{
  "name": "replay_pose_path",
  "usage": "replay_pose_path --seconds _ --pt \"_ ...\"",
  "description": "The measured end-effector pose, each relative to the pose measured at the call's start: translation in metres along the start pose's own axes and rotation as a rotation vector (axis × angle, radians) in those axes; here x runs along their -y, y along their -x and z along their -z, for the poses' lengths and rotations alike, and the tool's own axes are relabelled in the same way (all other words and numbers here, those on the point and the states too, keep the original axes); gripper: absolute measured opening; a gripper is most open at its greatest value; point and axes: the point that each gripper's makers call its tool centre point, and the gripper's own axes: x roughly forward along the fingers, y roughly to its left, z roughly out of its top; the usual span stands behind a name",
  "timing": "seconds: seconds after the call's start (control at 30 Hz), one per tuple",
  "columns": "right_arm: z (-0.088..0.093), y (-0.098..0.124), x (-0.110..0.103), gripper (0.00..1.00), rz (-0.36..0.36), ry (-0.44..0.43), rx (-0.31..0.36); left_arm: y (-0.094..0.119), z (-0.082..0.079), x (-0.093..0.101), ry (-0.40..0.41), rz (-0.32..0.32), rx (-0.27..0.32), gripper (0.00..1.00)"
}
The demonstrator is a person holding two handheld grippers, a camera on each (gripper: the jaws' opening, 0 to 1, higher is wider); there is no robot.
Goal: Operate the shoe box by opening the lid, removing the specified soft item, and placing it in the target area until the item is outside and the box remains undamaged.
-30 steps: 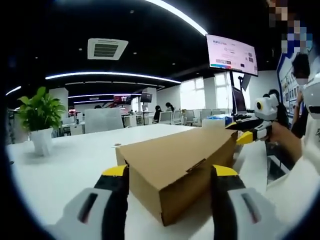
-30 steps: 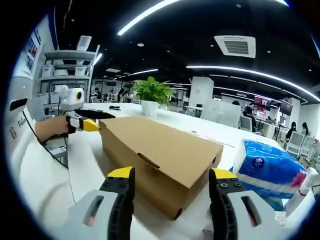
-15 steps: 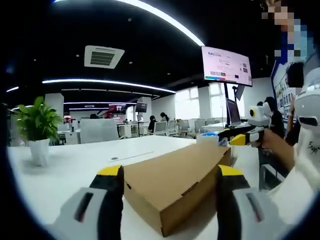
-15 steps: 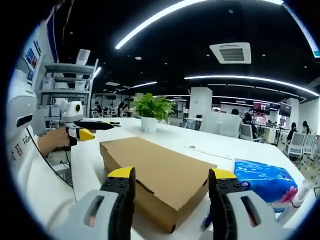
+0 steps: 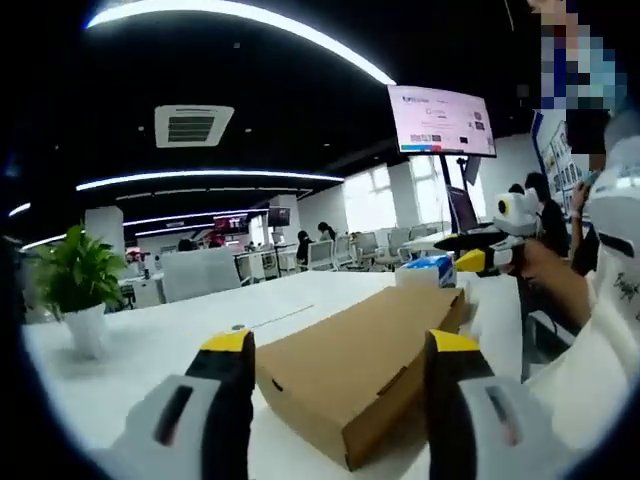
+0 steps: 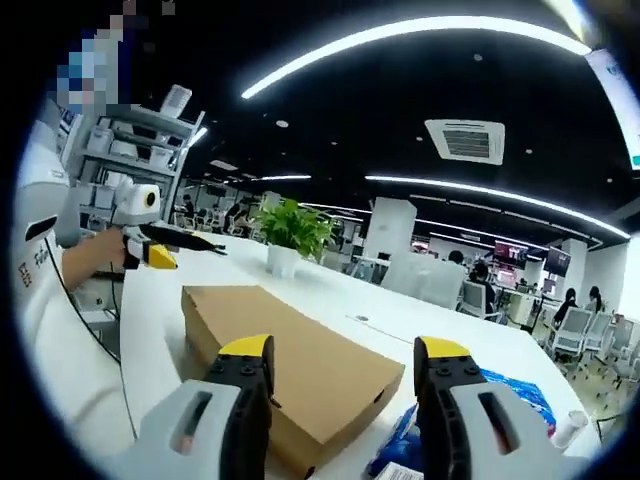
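Note:
A closed brown cardboard shoe box point(image 5: 365, 355) point(image 6: 285, 365) lies flat on the white table point(image 5: 150, 345). My left gripper point(image 5: 340, 345) is open, its yellow-tipped jaws standing on either side of the box's near end. My right gripper point(image 6: 342, 352) is open too, with the box's other end between its jaws from the opposite side. The right gripper point(image 5: 470, 262) appears held in a hand at the right of the left gripper view. The left gripper point(image 6: 160, 255) appears at the left of the right gripper view.
A potted green plant point(image 5: 75, 290) point(image 6: 290, 235) stands on the table beyond the box. A blue tissue pack point(image 6: 505, 395) lies right of the box in the right gripper view. A person in white sleeves point(image 5: 600, 330) stands beside the table. Office chairs and a hanging screen point(image 5: 440, 120) are behind.
Both cameras have tilted upward and drawn back a little, so the box sits lower and smaller in each view. The box stays closed and has not moved on the table.

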Motion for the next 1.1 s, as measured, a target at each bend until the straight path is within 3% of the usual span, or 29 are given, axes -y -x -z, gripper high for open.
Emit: replay_pose_path --seconds 0.1,0.3,0.5,0.63,0.73,0.8,0.9,1.1 --pt "-0.002 -0.001 -0.007 0.57 -0.03 -0.03 0.01 0.007 -0.013 -0.001 0.034 0.006 0.068 0.73" --pt "-0.006 -0.01 -0.017 0.57 -0.046 -0.052 0.043 0.019 -0.017 -0.009 0.088 -0.003 0.086 0.7" --pt "-0.012 -0.021 -0.034 0.58 -0.081 -0.08 0.063 0.032 -0.018 -0.047 -0.015 -0.144 0.085 0.6" --pt "-0.005 -0.024 -0.043 0.58 -0.101 -0.055 0.035 0.032 -0.014 -0.051 -0.011 -0.15 0.077 0.62" --pt "0.003 -0.022 -0.041 0.58 -0.091 -0.03 0.005 0.029 -0.01 -0.052 -0.038 -0.159 0.071 0.62" --pt "0.016 -0.02 -0.031 0.56 -0.053 -0.007 -0.06 0.028 -0.006 -0.054 -0.056 -0.174 0.049 0.62" --pt "0.015 -0.017 -0.028 0.56 -0.051 -0.015 -0.039 0.026 -0.005 -0.052 -0.045 -0.162 0.039 0.69" --pt "0.016 -0.011 -0.021 0.55 -0.026 -0.011 -0.043 0.023 -0.003 -0.046 -0.08 -0.156 0.016 0.67"
